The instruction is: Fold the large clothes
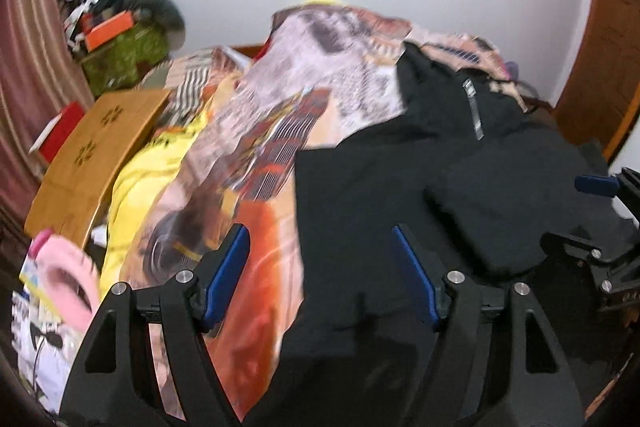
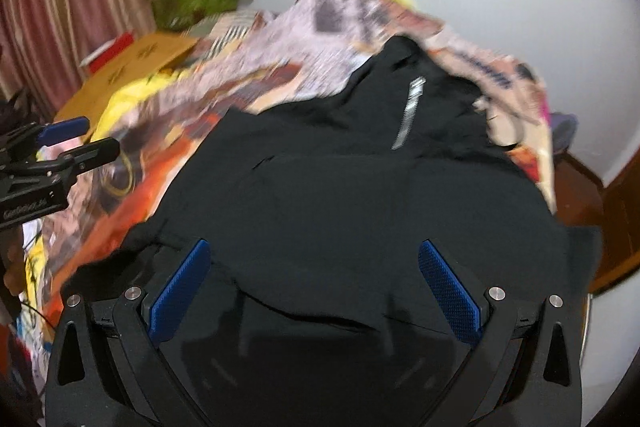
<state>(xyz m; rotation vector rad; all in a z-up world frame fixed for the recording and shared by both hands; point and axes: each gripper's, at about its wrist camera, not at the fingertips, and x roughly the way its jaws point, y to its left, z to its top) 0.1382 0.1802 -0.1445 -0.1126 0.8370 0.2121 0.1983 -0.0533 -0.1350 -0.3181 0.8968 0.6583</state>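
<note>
A black jacket (image 1: 380, 187) with a silver zip (image 1: 476, 111) lies spread on a patterned bedspread (image 1: 320, 75), one sleeve (image 1: 500, 211) folded across its body. My left gripper (image 1: 320, 233) is open above the jacket's left edge, with cloth below the blue pads but none pinched. It also shows at the left of the right wrist view as the left gripper (image 2: 100, 135). My right gripper (image 2: 314, 247) is open over the lower part of the jacket (image 2: 360, 195), below the zip (image 2: 408, 111), holding nothing. Both views are blurred.
A wooden lap table (image 1: 92, 155) and a yellow garment (image 1: 148, 167) lie left of the jacket. A pink item (image 1: 68, 267) sits near left. Piled clutter (image 1: 120, 39) stands by the striped curtain (image 1: 24, 67). A wooden door (image 1: 600, 67) is on the right.
</note>
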